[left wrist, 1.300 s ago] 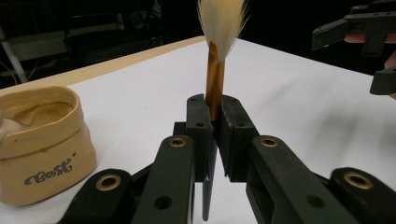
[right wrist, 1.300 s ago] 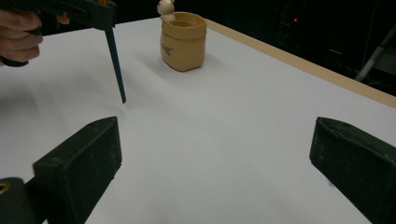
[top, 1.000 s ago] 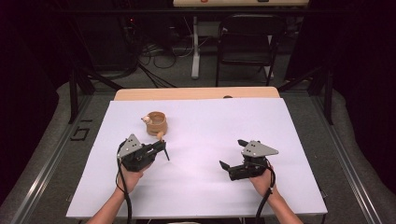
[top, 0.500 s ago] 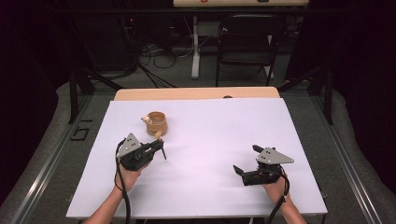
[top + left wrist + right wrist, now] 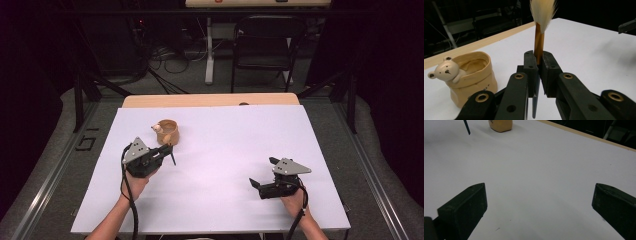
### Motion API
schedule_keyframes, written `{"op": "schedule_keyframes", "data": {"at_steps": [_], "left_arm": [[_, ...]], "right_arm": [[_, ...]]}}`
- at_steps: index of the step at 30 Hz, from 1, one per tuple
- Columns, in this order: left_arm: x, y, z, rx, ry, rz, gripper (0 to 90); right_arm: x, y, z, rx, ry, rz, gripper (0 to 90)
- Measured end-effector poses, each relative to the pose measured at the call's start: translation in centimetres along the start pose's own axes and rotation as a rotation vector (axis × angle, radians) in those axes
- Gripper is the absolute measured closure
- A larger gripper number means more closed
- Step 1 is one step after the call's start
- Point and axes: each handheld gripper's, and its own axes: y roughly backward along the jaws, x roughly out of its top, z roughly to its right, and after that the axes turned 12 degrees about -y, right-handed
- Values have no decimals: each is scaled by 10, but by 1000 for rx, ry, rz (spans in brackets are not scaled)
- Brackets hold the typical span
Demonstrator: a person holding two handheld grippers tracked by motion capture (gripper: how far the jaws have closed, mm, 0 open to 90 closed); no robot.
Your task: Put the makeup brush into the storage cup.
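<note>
Now my left hand-held gripper [image 5: 536, 72] clamps the pale-bristled brush with a gold ferrule [image 5: 539, 32] upright beside the tan bear-faced ceramic pot [image 5: 167, 132], toward the worktop's [image 5: 225, 150] far-left corner. I'd flip bristles up, lower gently; right hand-held gripper [image 5: 539, 202] gapes empty.

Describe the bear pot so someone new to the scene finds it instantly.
Start at the white table, on its far left part, just beyond the left hand-held gripper. There stands a small tan pot, shaped like a soft paper bag. A cream bear figure leaning over its rim sets it apart.
</note>
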Motion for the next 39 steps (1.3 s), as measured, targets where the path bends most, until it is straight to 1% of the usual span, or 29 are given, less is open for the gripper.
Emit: {"op": "schedule_keyframes", "data": {"at_steps": [4,10,12,14,17,20,26,28,31,35,39], "left_arm": [[5,0,-4,8,-9,2,834],[11,1,-12,26,-6,-9,834],[12,1,-15,30,-15,-13,834],[13,1,-16,39,-14,-12,834],[15,1,-20,42,-7,-4,834],[17,0,-22,47,-11,-11,834],[21,0,-29,61,-3,-13,834],[23,1,-33,65,7,-13,834],[26,3,-38,63,11,-13,834],[30,6,-44,57,21,-19,834],[31,6,-49,69,25,-16,834]], "right_arm": [[1,-2,0,21,7,-8,0],[2,-3,0,6,10,5,0],[2,-3,1,8,3,-2,0],[1,-4,2,6,4,-8,0],[1,-3,1,11,9,-4,0],[2,-1,0,15,11,5,0],[1,-2,1,18,3,0,0],[1,-2,2,11,-1,2,0],[1,-1,2,3,2,6,0],[0,-3,3,5,-7,-7,0],[0,-5,3,8,-9,-18,0]]}}
